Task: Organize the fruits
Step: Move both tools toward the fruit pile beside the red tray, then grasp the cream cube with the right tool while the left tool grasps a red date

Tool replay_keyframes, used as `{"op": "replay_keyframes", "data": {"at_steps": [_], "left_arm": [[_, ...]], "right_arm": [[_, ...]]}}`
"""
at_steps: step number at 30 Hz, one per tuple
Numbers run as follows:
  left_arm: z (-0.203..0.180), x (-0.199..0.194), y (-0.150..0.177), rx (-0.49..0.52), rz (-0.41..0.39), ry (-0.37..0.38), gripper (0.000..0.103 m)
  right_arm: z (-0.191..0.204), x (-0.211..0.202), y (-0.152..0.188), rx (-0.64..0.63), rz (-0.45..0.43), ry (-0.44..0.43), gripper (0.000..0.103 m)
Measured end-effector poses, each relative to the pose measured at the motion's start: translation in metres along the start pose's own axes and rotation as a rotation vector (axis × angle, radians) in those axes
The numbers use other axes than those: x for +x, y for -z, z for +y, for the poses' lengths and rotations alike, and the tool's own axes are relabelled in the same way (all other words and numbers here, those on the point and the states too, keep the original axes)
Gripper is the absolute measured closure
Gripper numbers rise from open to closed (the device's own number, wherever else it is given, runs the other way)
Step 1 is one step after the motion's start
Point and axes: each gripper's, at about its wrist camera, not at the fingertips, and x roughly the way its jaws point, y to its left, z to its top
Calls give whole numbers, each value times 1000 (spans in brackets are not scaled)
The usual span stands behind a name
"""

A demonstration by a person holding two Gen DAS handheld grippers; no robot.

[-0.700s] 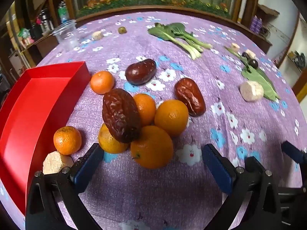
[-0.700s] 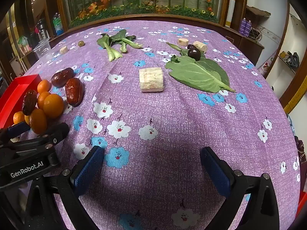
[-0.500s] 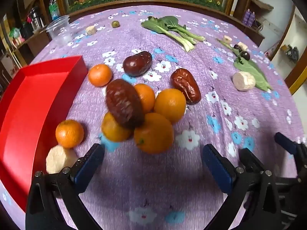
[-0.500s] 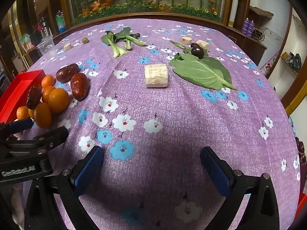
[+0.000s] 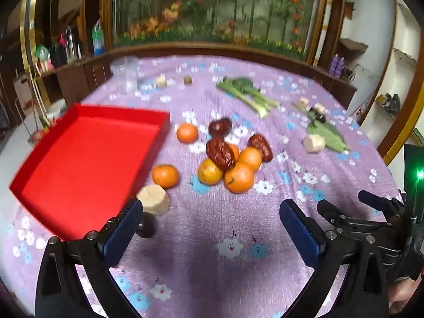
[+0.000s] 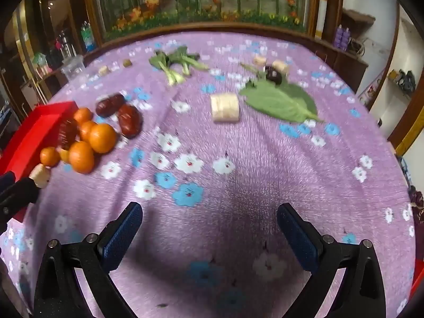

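Left tool [image 5: 210, 221]: blue-padded jaws spread wide, nothing between them, held above the purple flowered cloth of the worktop [image 5: 212, 251].
Right tool [image 6: 209, 225]: jaws likewise spread wide and holding nothing; in the left wrist view part of it shows at 4 o'clock.
Red tray [image 5: 87, 159]: shallow, nothing visible in it, at 9 o'clock in the left wrist view, its near corner just beside the left finger.
Fruit pile [image 5: 230, 159]: oranges clustered near the centre of the left wrist view, a wrinkled brown date [image 5: 220, 153] lying on top of them, another date [image 5: 261, 143] touching the pile at its 2 o'clock side.
Loose fruit: one orange [image 5: 187, 132] and a dark date [image 5: 220, 126] beyond the pile toward 12 o'clock; one more orange [image 5: 165, 175] between pile and tray.
Beige chunk [image 5: 154, 199]: just beside the tray's near edge, close to the left finger tip.
Second beige chunk [image 6: 224, 106]: at 12 o'clock from the right tool, well apart from it, just beside a large green leaf [image 6: 281, 102].
Greens [image 6: 176, 62]: leafy stalks far across the cloth, toward 12 o'clock.
Sharpness: both views are motion-blurred, so small far items cannot be told.
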Motion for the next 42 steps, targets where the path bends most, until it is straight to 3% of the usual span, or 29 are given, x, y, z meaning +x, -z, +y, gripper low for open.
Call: {"op": "replay_keyframes", "data": {"at_steps": [5, 11, 14, 18, 23, 26, 29, 31, 32, 36, 42], "left_arm": [[3, -35, 2, 14, -109, 4, 0], [7, -54, 3, 7, -135, 31, 3], [11, -61, 7, 13, -156, 13, 3], [18, -70, 8, 8, -194, -19, 3], [47, -80, 5, -17, -227, -81, 3], [94, -90, -2, -117, -256, -142, 3], [147, -100, -2, -242, -275, -176, 3], [166, -107, 0, -275, -286, -209, 3], [172, -108, 1, -283, -290, -222, 3], [189, -103, 7, -306, -290, -230, 3], [193, -94, 9, -277, -276, -226, 3]], "right_arm": [[12, -43, 1, -4, -141, 5, 0], [22, -101, 3, -9, -391, 7, 0], [22, -120, 4, 1, -469, -66, 0], [32, -105, -5, -7, -292, -199, 0], [61, -91, -9, -85, -235, -165, 4], [85, -93, -13, -139, -228, -192, 9], [111, -90, -18, -179, -224, -234, 21], [131, -78, -23, -208, -187, -266, 39], [143, -70, -27, -226, -167, -275, 42], [179, -35, -40, -259, -95, -274, 46], [218, 22, -62, -304, 12, -180, 46]]}}
